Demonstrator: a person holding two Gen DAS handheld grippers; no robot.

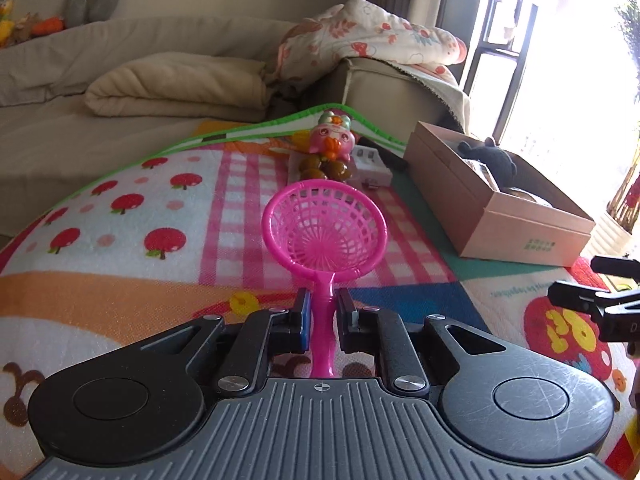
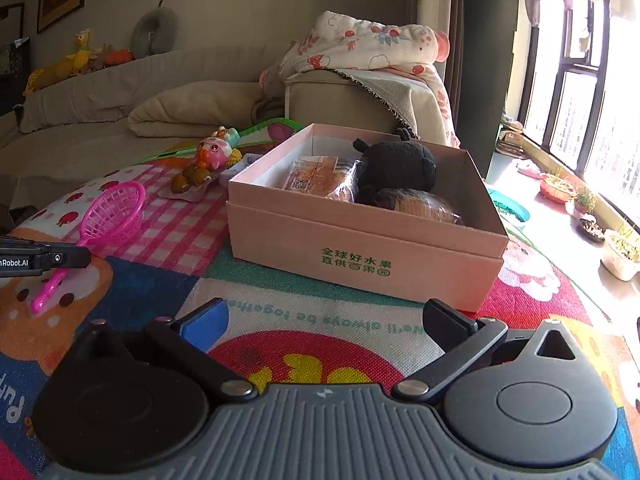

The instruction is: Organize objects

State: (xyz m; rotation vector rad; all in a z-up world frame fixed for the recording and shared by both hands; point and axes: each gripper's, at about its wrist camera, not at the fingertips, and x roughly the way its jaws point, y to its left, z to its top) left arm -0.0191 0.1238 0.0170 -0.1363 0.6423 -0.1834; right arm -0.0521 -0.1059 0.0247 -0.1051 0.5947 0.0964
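My left gripper (image 1: 323,304) is shut on the handle of a pink toy net scoop (image 1: 325,228), whose basket points forward just above the play mat (image 1: 120,240). The right wrist view has the scoop (image 2: 116,212) at the far left, held by the left gripper (image 2: 70,258). My right gripper (image 2: 324,316) stands open with nothing between its fingers, just short of a pink cardboard box (image 2: 360,248). The box holds a black plush toy (image 2: 396,164) and wrapped snack packs (image 2: 320,174). In the left wrist view the box (image 1: 480,208) sits right of the scoop, and the right gripper (image 1: 588,282) shows at the right edge.
Beyond the scoop lie a pink bird toy (image 1: 332,140), a pack of brown round snacks (image 1: 324,168) and a white item (image 1: 370,164). A sofa with a folded blanket (image 1: 176,88) borders the mat behind. Plant pots (image 2: 560,186) line the window at the right.
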